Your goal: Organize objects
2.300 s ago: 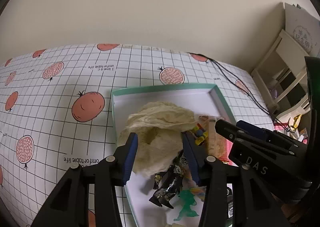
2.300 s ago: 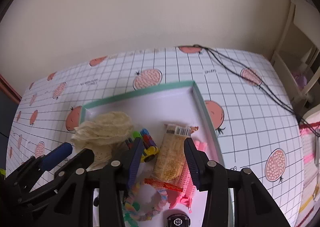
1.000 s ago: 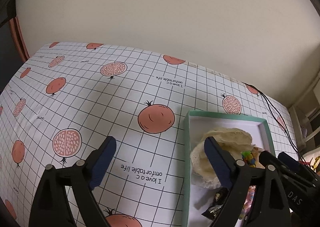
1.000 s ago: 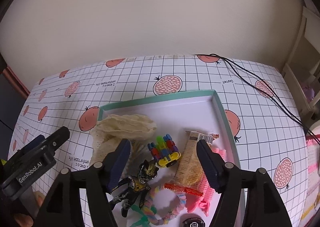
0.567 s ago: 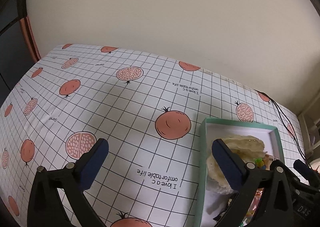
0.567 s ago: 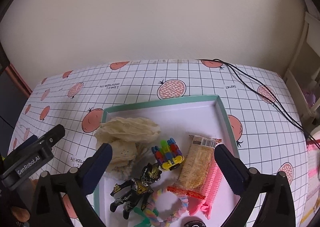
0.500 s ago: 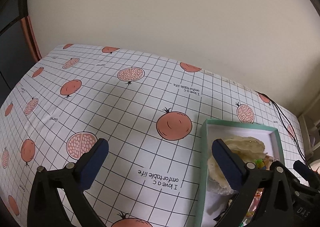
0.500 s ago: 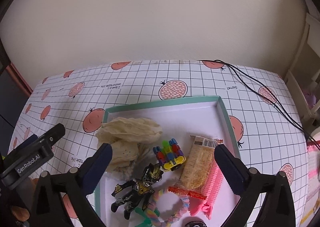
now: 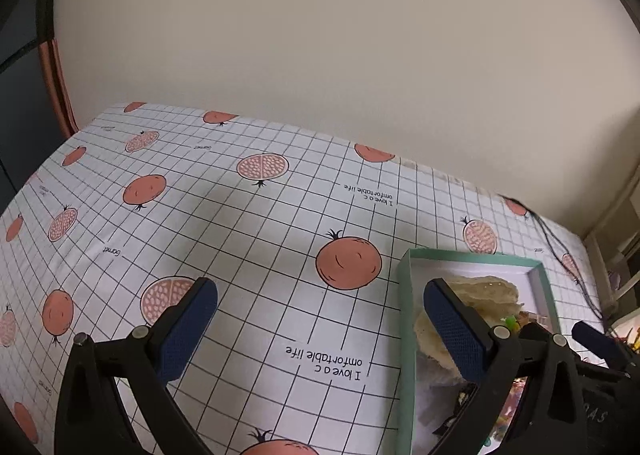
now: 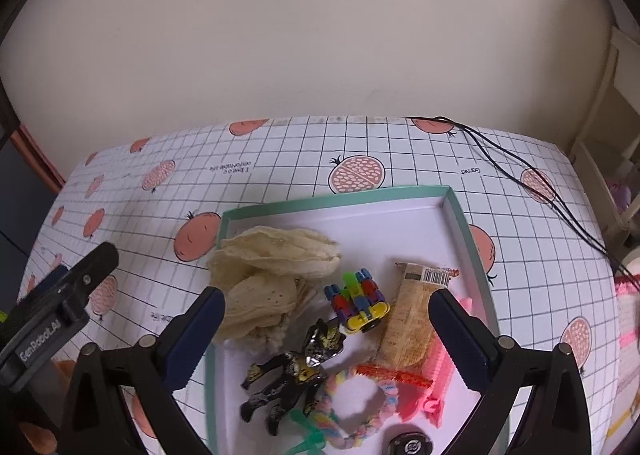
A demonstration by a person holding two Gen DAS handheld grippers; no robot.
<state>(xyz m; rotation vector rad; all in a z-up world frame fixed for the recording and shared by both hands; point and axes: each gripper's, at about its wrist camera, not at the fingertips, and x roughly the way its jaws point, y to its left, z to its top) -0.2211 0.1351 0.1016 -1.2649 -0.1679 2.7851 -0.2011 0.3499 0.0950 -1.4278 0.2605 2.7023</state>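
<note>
A teal-rimmed white tray (image 10: 460, 211) holds a cream lace cloth (image 10: 272, 267), a colourful block car (image 10: 358, 305), a wrapped snack bar (image 10: 416, 315), a black-and-gold figure (image 10: 296, 371), a pastel braided ring (image 10: 360, 411) and a pink comb (image 10: 436, 379). My right gripper (image 10: 326, 339) hangs open above the toys, empty. My left gripper (image 9: 320, 331) is open over the tablecloth, left of the tray (image 9: 404, 319); its right finger overlaps the cloth (image 9: 480, 295) in view. The left gripper's body (image 10: 60, 311) shows at the left of the right wrist view.
The table wears a white grid cloth with pomegranate prints (image 9: 348, 263). Black cables (image 10: 540, 183) run across its back right corner. A cream wall stands behind, and pale shelving (image 10: 616, 159) is at the far right. A round black object (image 10: 410, 445) lies at the tray's near edge.
Both grippers have opened wide and pulled back and up from the tray. The left one has swung left over the bare tablecloth. The cloth and snack bar lie in the tray.
</note>
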